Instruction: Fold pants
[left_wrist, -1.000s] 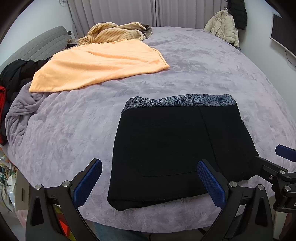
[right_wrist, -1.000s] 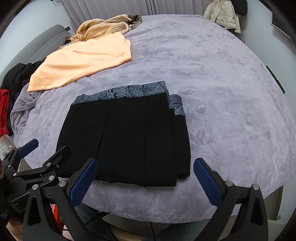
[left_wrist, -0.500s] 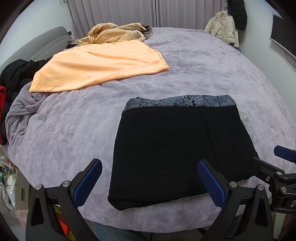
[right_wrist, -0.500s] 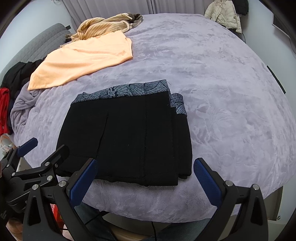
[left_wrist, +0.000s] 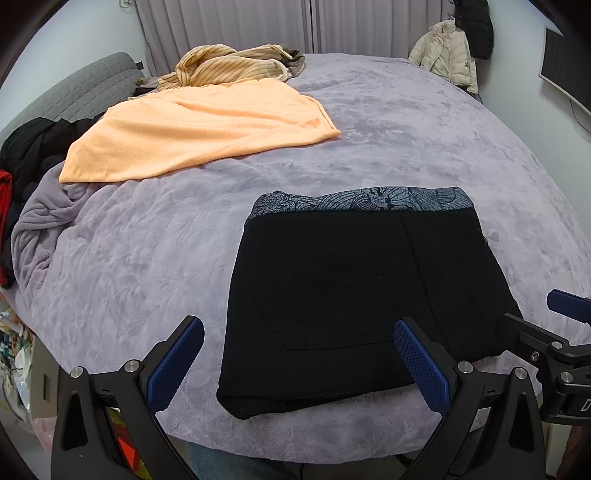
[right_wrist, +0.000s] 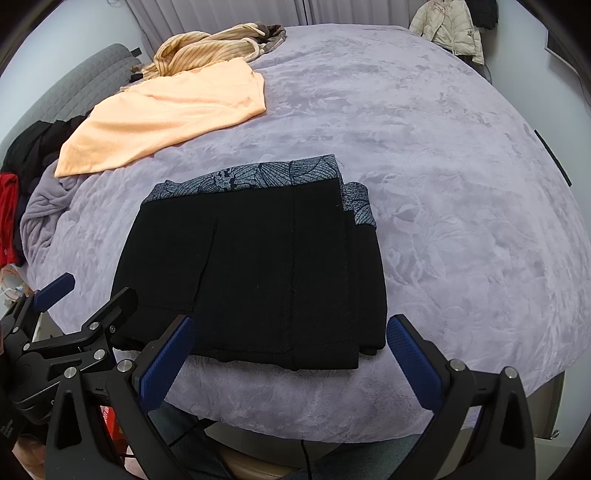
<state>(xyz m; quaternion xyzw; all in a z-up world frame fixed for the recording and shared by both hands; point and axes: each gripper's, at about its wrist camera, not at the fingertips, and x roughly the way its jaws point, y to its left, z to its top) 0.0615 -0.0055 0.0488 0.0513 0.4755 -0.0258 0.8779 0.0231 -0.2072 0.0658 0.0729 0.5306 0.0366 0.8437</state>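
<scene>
Bedroom w/ pale walls, soft even light. Big bed (left_wrist: 388, 122) takes most of the view, covered by a lilac plush blanket w/ embossed pattern, bunched at left edge. Grey quilted headboard (left_wrist: 77, 92) on left. Grey pleated curtains (left_wrist: 258, 26) across the far wall, closed. Cream puffer jacket (left_wrist: 445, 55) hangs in far right corner, dark coat just above it. Dark screen (left_wrist: 565, 70) mounted on right wall. On the bed, far side: orange towel (left_wrist: 207, 129) spread flat, striped tan garment (left_wrist: 229, 68) crumpled behind it. Black + red clothes (left_wrist: 26, 147) piled by the headboard.
</scene>
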